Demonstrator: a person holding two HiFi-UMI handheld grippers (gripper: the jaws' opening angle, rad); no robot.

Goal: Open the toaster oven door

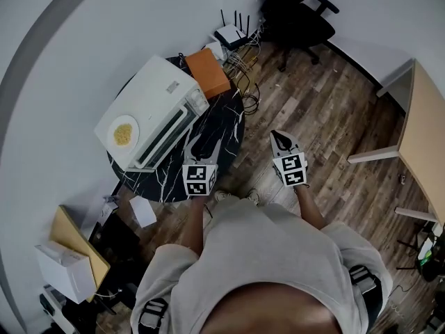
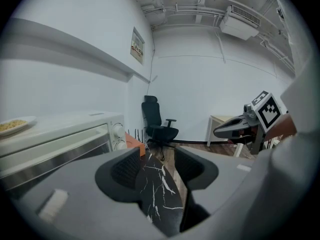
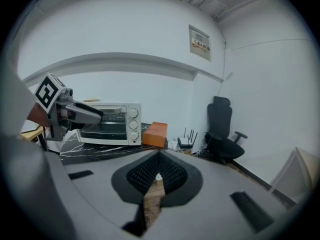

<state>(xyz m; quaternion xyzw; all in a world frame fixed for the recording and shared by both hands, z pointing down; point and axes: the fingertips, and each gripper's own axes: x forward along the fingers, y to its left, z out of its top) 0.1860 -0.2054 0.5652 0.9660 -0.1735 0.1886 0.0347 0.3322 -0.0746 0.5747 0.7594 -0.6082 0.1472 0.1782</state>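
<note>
A white toaster oven [image 1: 154, 106] stands on a round black marble table [image 1: 221, 132], its glass door [image 1: 164, 135] closed. A plate of yellow food [image 1: 124, 132] rests on its top. My left gripper [image 1: 202, 147] hovers over the table's near edge, just right of the door, jaws apart and empty. In the left gripper view the oven [image 2: 57, 140] lies to the left of the left gripper [image 2: 156, 167]. My right gripper [image 1: 279, 139] hangs over the wood floor, off the table, shut on nothing. The right gripper view has the oven [image 3: 107, 123] far ahead of the right gripper [image 3: 158, 171].
An orange box [image 1: 208, 72] sits on the table behind the oven. A router and cables [image 1: 233, 35] lie on the floor beyond, with a black office chair [image 1: 299, 11] farther back. A wooden desk [image 1: 424, 131] stands at right. Boxes [image 1: 66, 259] sit at lower left.
</note>
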